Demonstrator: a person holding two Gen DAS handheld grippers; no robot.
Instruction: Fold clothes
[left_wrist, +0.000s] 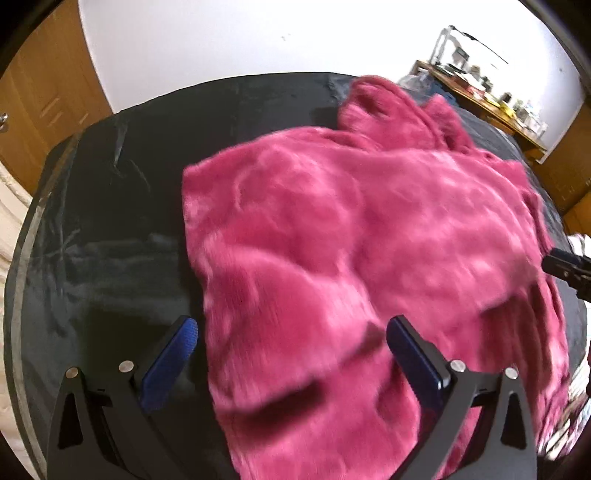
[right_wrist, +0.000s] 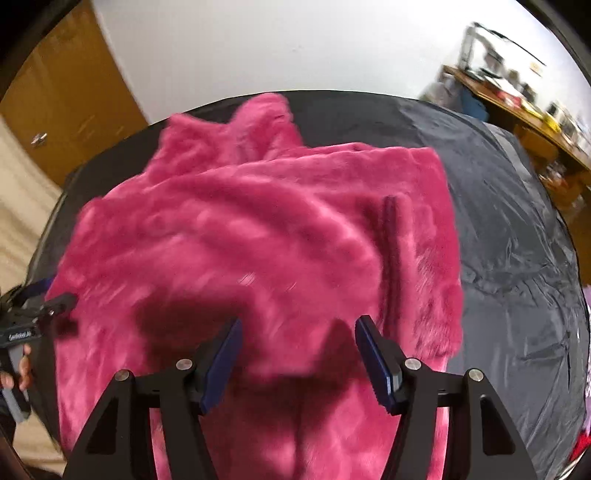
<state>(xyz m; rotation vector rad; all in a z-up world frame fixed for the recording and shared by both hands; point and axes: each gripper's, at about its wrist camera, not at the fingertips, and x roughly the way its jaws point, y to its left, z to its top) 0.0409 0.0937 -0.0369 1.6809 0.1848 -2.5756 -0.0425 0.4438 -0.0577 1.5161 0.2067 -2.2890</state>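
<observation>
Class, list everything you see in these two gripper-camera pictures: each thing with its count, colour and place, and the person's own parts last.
Fluffy pink fleece garment: one, magenta pink, spread rumpled across the dark cover.
Dark shiny table cover: one, black-grey, under the garment.
Cluttered wooden desk: one, brown, by the far wall at right.
Wooden door: one, brown, far left.
White wall: one, behind the table.
Left gripper: one, black with blue pads, open above the garment's near edge.
Right gripper: one, black with blue pads, open above the garment.

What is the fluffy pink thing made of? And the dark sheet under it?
The pink garment looks like plush fleece or faux fur: fuzzy pile, soft rumples. The dark cover looks like thin, slightly shiny synthetic fabric, maybe nylon: crisp creases catching light.
</observation>
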